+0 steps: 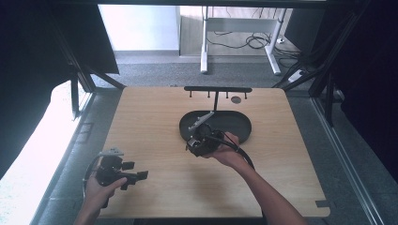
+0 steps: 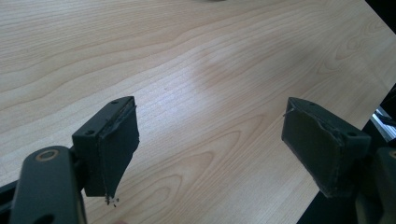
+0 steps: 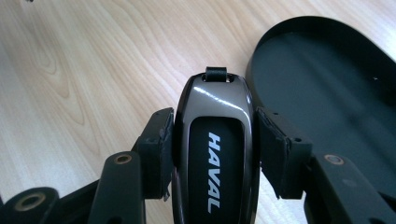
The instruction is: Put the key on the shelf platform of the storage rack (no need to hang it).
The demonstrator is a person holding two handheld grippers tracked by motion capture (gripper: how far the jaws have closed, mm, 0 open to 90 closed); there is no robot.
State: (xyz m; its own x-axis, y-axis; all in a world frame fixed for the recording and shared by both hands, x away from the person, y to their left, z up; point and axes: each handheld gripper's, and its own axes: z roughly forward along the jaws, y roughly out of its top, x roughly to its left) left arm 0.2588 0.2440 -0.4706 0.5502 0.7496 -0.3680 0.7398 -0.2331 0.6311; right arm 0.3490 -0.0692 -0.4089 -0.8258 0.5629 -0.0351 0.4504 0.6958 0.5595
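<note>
My right gripper (image 3: 212,140) is shut on a dark glossy car key fob (image 3: 215,121) lettered HAVAL, with a small black loop at its far end. It hovers above the wooden table beside the near left rim of a black oval tray (image 3: 327,79). From above, the right gripper (image 1: 199,140) hangs at the front left edge of that tray (image 1: 241,123). My left gripper (image 2: 210,144) stands open over bare wood, nothing between its pads. In the high view the left gripper (image 1: 136,176) sits near the table's front left corner.
A black T-shaped hook stand (image 1: 217,90) rises from the back of the tray, several pegs along its bar. A small round dark spot (image 1: 236,99) lies near the table's far edge. The table edge (image 2: 336,186) runs close by the left gripper's right jaw.
</note>
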